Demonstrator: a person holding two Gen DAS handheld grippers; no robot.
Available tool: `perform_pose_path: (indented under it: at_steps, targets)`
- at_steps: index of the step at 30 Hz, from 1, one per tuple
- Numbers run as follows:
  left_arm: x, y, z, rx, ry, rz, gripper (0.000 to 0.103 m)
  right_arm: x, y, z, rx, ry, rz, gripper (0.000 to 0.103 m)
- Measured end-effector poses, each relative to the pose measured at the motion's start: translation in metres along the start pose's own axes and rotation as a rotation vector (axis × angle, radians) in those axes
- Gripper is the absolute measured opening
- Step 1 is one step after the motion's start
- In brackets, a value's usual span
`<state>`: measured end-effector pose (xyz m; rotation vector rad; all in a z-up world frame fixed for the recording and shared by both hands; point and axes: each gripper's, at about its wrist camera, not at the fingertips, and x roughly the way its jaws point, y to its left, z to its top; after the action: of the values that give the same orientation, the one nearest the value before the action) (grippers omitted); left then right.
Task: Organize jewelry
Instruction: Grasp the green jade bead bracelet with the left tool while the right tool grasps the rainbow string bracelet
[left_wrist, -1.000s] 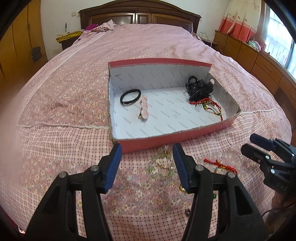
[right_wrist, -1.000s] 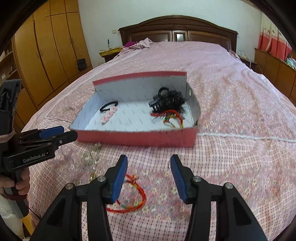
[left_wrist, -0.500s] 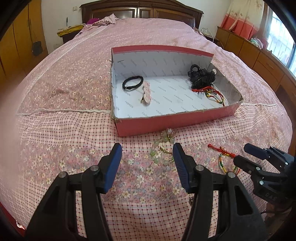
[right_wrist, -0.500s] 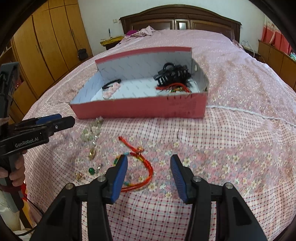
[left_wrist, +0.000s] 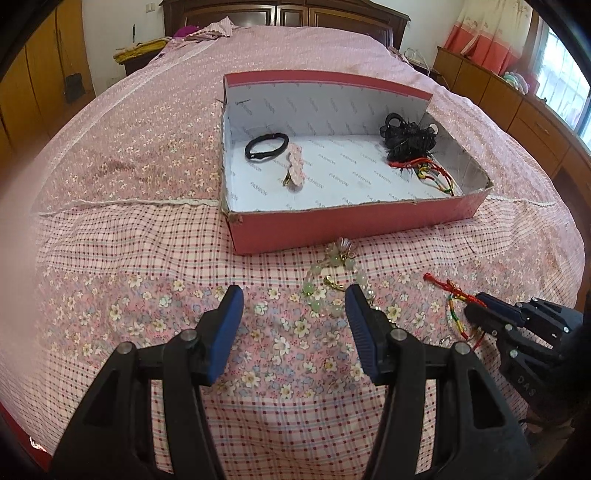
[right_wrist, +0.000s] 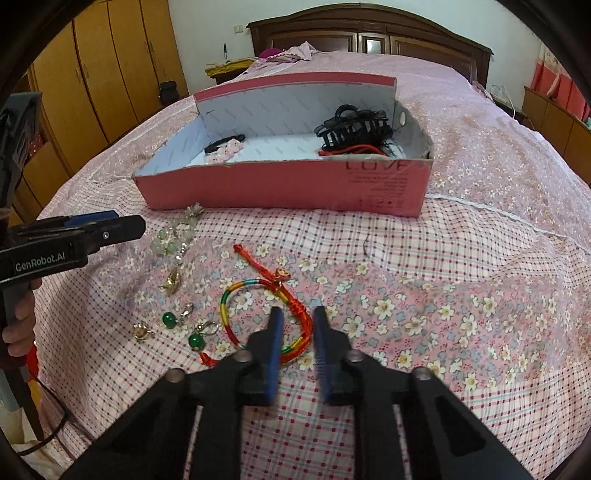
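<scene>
Your right gripper (right_wrist: 297, 325) is sitting low over the bed (right_wrist: 461, 280), fingers narrowed around the red end of the multicolour cord bracelet (right_wrist: 258, 314) — cannot tell whether they're actually pinching it or just flanking it. Your left gripper (left_wrist: 293, 308) is hovering with fingers spread wide, nothing between them. The green bead bracelet (left_wrist: 332, 284) is lying on the bedspread just off the tip of the left gripper's right finger, towards 12 o'clock. The pink box (right_wrist: 288, 188) is sitting at 12 o'clock from both grippers — inside it, a black hair tie (left_wrist: 266, 146) and pink clip (left_wrist: 295, 171) at the left, a black claw clip (right_wrist: 354, 129) with red cord at the right. Two green bead earrings (right_wrist: 183, 328) are lying at 9 o'clock of the right gripper.
</scene>
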<state>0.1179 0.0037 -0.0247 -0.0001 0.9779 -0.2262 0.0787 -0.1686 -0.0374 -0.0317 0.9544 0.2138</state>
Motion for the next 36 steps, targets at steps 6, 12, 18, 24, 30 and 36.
perform_pose_path:
  at_steps: [6,12,18,24,30,36]
  targets:
    - [0.003,0.0,-0.002,-0.004,0.013,-0.001,0.049,-0.005,-0.001,0.0,-0.003,-0.032,0.007,0.008]
    - [0.012,0.0,-0.002,-0.012,0.027,0.003,0.048,-0.018,-0.008,0.005,0.026,-0.079,0.027,0.007]
    - [0.021,-0.006,0.0,-0.001,0.033,-0.007,0.045,-0.027,-0.01,0.009,0.03,-0.115,0.031,0.007]
    - [0.036,-0.008,0.004,-0.01,0.048,0.001,0.027,-0.031,-0.014,0.013,0.042,-0.136,0.036,0.006]
    - [0.045,-0.012,0.001,-0.002,0.049,0.011,0.003,-0.035,-0.019,0.014,0.053,-0.152,0.04,0.006]
    - [0.044,-0.019,0.002,0.014,0.035,0.006,0.0,-0.037,-0.023,0.014,0.062,-0.16,0.042,0.006]
